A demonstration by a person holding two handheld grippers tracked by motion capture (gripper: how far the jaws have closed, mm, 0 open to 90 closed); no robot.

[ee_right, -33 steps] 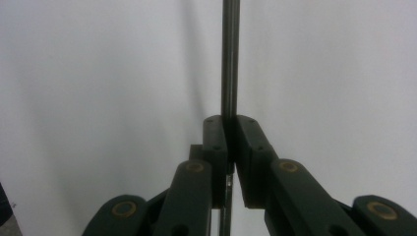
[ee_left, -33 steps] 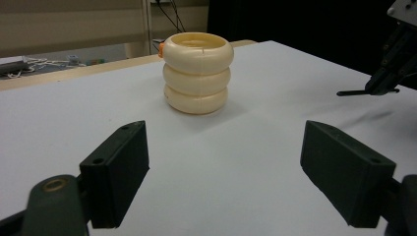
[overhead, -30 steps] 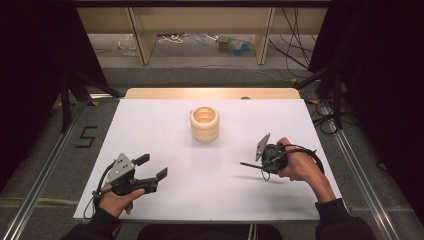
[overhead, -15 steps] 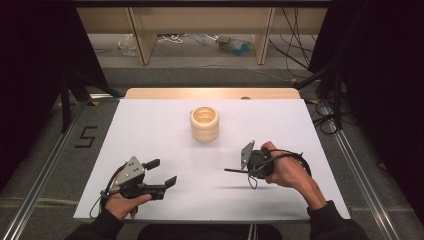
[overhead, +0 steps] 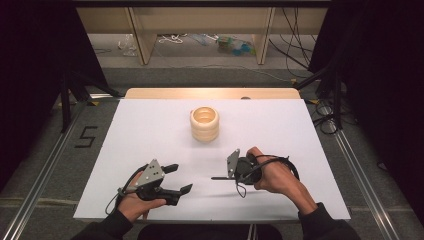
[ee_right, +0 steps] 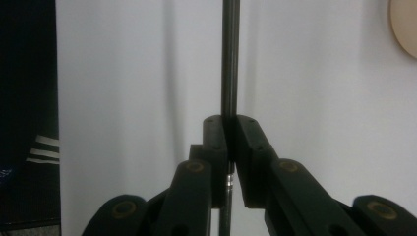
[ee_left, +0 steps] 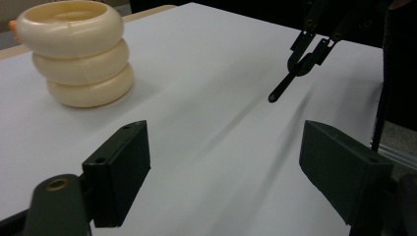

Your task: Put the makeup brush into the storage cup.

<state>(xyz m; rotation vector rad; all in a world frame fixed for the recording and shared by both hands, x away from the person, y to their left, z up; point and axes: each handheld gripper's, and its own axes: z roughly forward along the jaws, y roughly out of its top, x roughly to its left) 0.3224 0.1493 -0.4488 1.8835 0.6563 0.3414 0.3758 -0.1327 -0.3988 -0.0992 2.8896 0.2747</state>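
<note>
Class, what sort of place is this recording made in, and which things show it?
Probably a lab recording bench: a white-covered table on metal floor rails, loose black cables, and a cream stack of three rings staged alone.

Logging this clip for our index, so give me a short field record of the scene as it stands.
surface: white table
stack: three cream rings, piled upright, mid-table, untouched
left gripper: jaws open, nothing between them, above the near table edge
right gripper: jaws shut on a thin dark rod
rod direction: points toward the left gripper
</note>
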